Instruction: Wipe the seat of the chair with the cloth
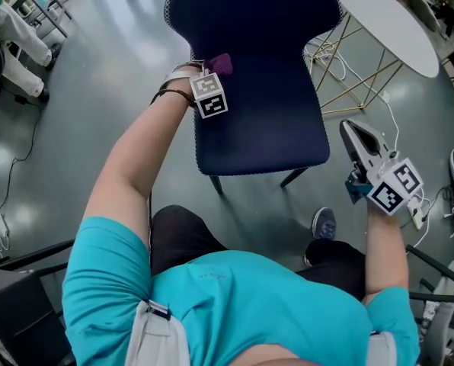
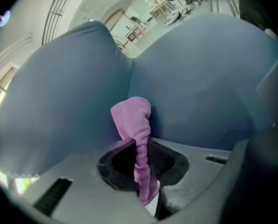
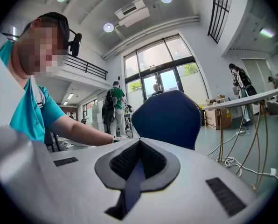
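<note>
Head view, looking down past a turquoise shirt [image 1: 234,303], shows two forearms held out. Nearest is the right gripper [image 1: 349,128]. It hangs off the front right corner of the chair [image 1: 250,6], over the grey floor [image 1: 97,90], and touches nothing. From above its jaws cannot be read. The right gripper view shows them pressed together with nothing caught between.

Further out, the left gripper [image 1: 208,70] is over the rear left part of the seat [image 1: 265,128]. From above, only a purple scrap of the cloth [image 1: 220,64] peeks past the marker cube [image 1: 209,96]. The left gripper view shows the rest. The jaws are clamped on the cloth, with a narrow band of it running down between the pads. Its free end stands bunched just in front of the crease where the seat meets the backrest. No view shows whether the cloth presses on the upholstery.

Beyond the chair, the head view shows a white table [image 1: 387,21] on thin gold legs, with white cables [image 1: 330,52] on the floor beneath it. The right gripper view looks level instead of down. It shows the chair's blue backrest from the side and the table edge. Farthest off are tall glass doors [image 3: 162,85] and a person in a green shirt [image 3: 114,99] standing before them. The head view shows neither the doors nor that person.
</note>
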`<state>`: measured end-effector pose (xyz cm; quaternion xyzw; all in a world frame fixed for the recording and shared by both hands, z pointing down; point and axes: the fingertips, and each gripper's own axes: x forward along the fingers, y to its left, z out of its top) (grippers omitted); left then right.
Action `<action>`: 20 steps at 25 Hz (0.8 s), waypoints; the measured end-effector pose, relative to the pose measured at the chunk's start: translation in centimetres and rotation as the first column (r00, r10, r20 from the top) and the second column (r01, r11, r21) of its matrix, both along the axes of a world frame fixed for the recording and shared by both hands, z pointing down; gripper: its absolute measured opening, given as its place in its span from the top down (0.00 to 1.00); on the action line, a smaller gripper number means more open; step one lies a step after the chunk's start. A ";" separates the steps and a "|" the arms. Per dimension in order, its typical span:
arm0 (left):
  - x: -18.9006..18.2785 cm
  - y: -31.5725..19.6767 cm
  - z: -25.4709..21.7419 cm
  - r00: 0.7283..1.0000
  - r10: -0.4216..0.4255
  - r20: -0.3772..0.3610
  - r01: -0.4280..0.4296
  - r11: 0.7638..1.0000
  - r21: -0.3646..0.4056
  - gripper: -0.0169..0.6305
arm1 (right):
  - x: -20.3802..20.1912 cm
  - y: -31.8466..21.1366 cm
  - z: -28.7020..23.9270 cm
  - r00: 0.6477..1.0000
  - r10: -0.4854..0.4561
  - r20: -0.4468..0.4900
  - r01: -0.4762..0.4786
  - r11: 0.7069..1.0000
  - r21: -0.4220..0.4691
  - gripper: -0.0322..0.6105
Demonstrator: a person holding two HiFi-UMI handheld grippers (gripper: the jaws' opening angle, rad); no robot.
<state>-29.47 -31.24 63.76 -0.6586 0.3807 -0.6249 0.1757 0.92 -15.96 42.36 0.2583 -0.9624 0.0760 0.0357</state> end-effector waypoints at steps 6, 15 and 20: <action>0.4 1.3 0.1 1.000 0.003 -0.022 -0.004 0.999 -0.036 0.90 | 0.3 -0.3 0.4 1.000 0.004 0.014 -0.004 1.000 -0.013 0.96; 1.2 4.0 -0.2 0.998 0.022 -0.055 -0.025 0.998 -0.055 0.90 | -0.2 0.2 -0.6 1.000 -0.025 0.020 0.024 0.999 0.023 0.96; 2.0 5.4 -0.2 0.997 0.023 -0.075 -0.028 0.997 -0.072 0.90 | 0.0 0.0 -0.3 1.000 -0.018 0.020 0.017 1.000 0.014 0.96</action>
